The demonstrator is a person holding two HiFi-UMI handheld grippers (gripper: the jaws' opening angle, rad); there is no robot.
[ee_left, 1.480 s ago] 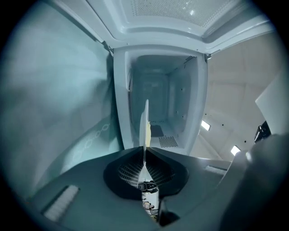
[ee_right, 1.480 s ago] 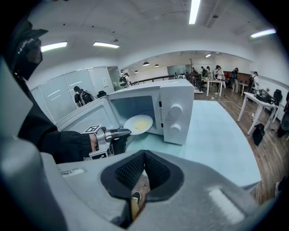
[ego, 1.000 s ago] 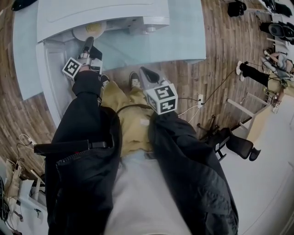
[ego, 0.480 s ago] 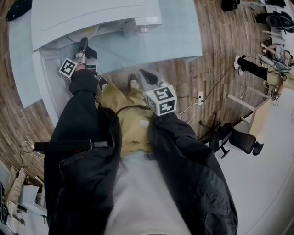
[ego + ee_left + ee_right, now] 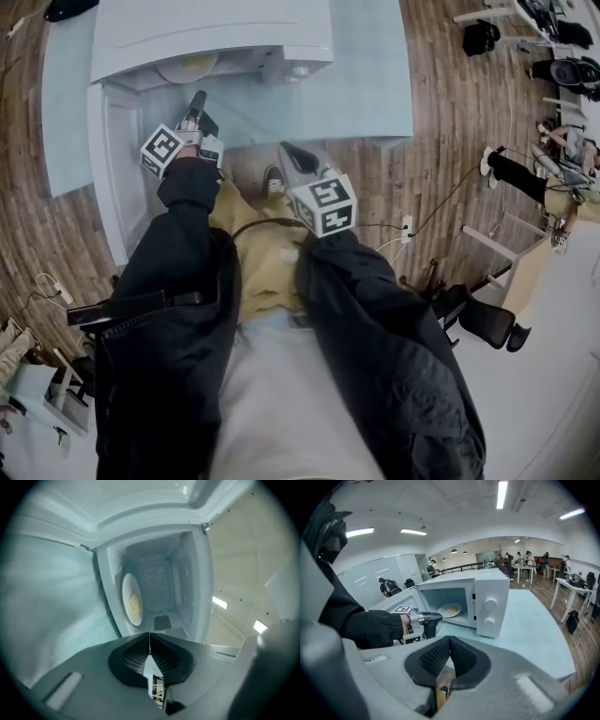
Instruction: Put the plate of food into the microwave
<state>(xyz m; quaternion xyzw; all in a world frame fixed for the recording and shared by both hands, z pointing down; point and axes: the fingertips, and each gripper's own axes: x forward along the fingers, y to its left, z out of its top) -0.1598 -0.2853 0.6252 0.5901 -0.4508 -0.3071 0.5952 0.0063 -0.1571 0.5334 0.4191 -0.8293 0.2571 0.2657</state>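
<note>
The white microwave (image 5: 216, 28) stands on the pale blue table (image 5: 375, 84) with its door (image 5: 105, 169) swung wide open to the left. Inside the cavity rests the plate of yellowish food (image 5: 187, 67), also visible as the plate (image 5: 450, 609) and the plate (image 5: 132, 604). My left gripper (image 5: 197, 99) is shut and empty, hovering just outside the opening and pointing at the plate (image 5: 149, 638). My right gripper (image 5: 292, 152) is held lower, near the table's front edge, shut with nothing in it (image 5: 450, 641). The right gripper view shows the left gripper (image 5: 429, 618) in front of the cavity.
The microwave's two knobs (image 5: 490, 611) face the front right. The table's front edge (image 5: 356, 131) runs above my legs. An office chair (image 5: 478, 298) and cables (image 5: 394, 223) lie on the wooden floor at the right. People and desks (image 5: 529, 566) stand far back.
My left gripper has drawn back from the plate, out of the microwave's mouth. The plate stays inside. The right gripper has barely shifted.
</note>
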